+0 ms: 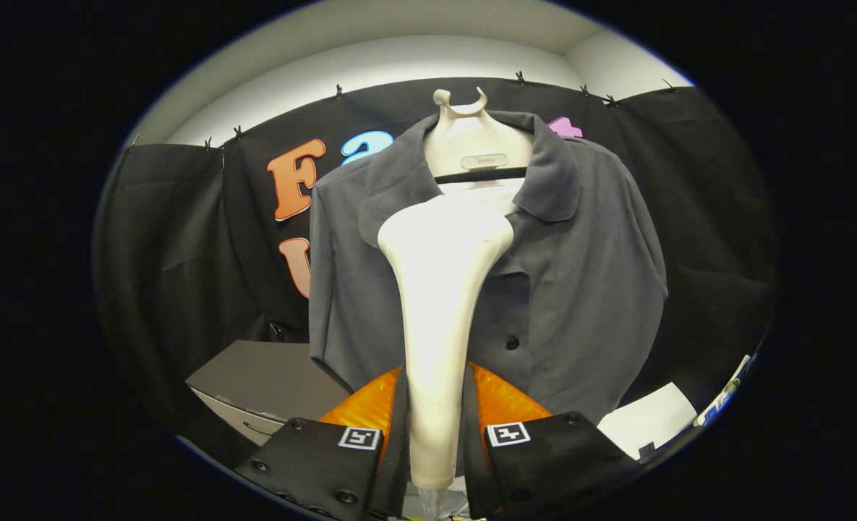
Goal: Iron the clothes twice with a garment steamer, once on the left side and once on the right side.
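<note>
A cream garment steamer (439, 289) stands upright between my fingers, its handle running down to the gripper (434, 434), which is shut on it. The wide steamer head sits high, in front of the collar opening of a dark grey shirt (580, 289). The shirt hangs on a cream hanger (471, 137) against the black cloth wall, with its buttons down the front to the right of the steamer handle. The head hides the shirt's middle chest, and I cannot tell whether it touches the fabric.
A grey box or cabinet (262, 383) stands low to the left of the shirt hem. A white sheet (649, 423) lies low on the right. Black cloth surrounds the shirt on both sides.
</note>
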The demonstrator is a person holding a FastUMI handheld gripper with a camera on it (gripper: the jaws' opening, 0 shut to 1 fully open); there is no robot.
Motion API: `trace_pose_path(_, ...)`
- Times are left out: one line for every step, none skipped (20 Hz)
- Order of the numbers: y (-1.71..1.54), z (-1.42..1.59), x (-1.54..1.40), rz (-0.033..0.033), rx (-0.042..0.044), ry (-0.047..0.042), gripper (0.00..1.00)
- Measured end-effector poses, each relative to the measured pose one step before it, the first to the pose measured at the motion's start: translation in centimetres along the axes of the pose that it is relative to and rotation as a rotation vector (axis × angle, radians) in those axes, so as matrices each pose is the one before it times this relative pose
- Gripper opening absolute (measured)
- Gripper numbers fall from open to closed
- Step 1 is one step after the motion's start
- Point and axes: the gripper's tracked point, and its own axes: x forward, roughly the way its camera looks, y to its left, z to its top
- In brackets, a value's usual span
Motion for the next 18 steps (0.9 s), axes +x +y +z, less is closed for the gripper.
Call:
trace_pose_path(-0.018, -0.297, 0.348, 0.0037, -0.00076, 0.00535, 0.4)
trace_pose_path(-0.046, -0.239, 0.158, 0.00203, 0.00053, 0.00484, 0.4)
trace_pose_path(-0.094, -0.196, 0.186, 0.0016, 0.00066, 0.00401, 0.4)
trace_pose_path(-0.073, -0.191, 0.076, 0.00079, 0.0013, 0.00252, 0.4)
trace_pose_path(-0.057, -0.287, 0.119, -0.00003, 0.00037, 0.00408, 0.4)
trace_pose_path(-0.064, -0.288, 0.074, -0.00081, -0.0005, 0.00456, 0.4)
trace_pose_path(-0.16, -0.308, 0.085, -0.00086, 0.00035, 0.00593, 0.4)
trace_pose_path(-0.109, -0.379, 0.097, -0.00123, 0.00125, 0.00725, 0.4)
trace_pose_path(-0.08, -0.424, 0.057, -0.00137, 0.00139, 0.00899, 0.4)
trace_pose_path(-0.08, -0.462, 0.081, -0.00109, 0.00133, 0.00914, 0.4)
trace_pose_path(-0.1, -0.59, 0.061, -0.0012, 0.00181, 0.01096, 0.4)
trace_pose_path(-0.038, -0.562, 0.089, 0.00154, 0.00402, 0.00985, 0.4)
trace_pose_path(-0.003, -0.722, 0.121, 0.00218, 0.00335, 0.00994, 0.4)
trace_pose_path(-0.051, -0.612, 0.05, 0.00068, 0.00227, 0.01067, 0.4)
trace_pose_path(-0.114, -0.564, 0.158, 0.00165, 0.00313, 0.01028, 0.4)
trace_pose_path(-0.123, -0.592, 0.142, 0.00201, 0.00455, 0.01174, 0.4)
trace_pose_path(-0.095, -0.869, 0.223, 0.00232, 0.00512, 0.01141, 0.4)
trace_pose_path(-0.13, -0.755, 0.097, 0.00116, 0.00403, 0.01024, 0.4)
